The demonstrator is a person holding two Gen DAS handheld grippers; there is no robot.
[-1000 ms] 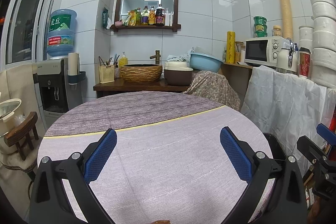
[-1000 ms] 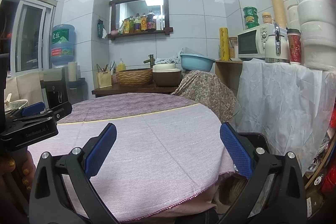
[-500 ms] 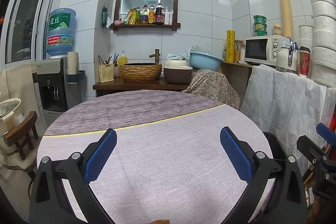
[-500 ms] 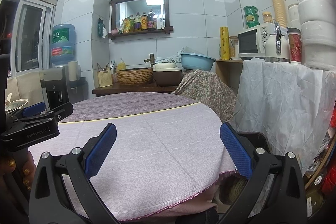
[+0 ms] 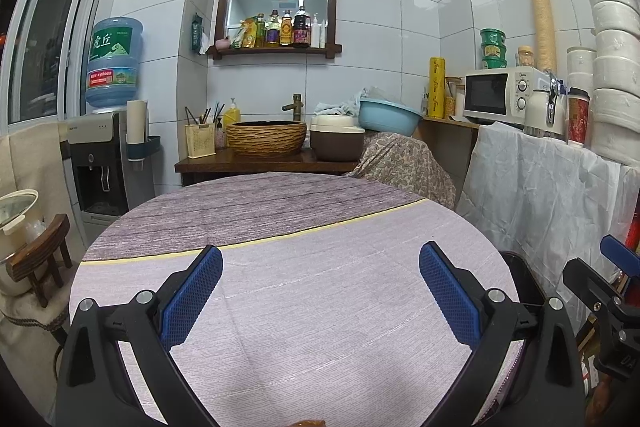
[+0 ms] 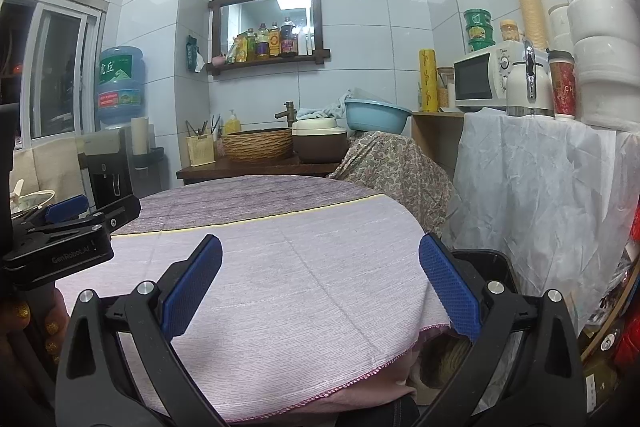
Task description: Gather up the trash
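both the left gripper (image 5: 320, 291) and the right gripper (image 6: 320, 291) hover with blue-padded jaws spread wide, gripping nothing, over the round table draped in a pale lilac cloth (image 5: 320, 307). a black bin (image 6: 486, 261) (contents unclear) sits just beside the table's right edge.

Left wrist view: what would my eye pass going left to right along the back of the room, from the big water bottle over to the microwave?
Water bottle → chopstick holder → woven basin → brown pot → blue bowl → yellow cylinder → microwave.
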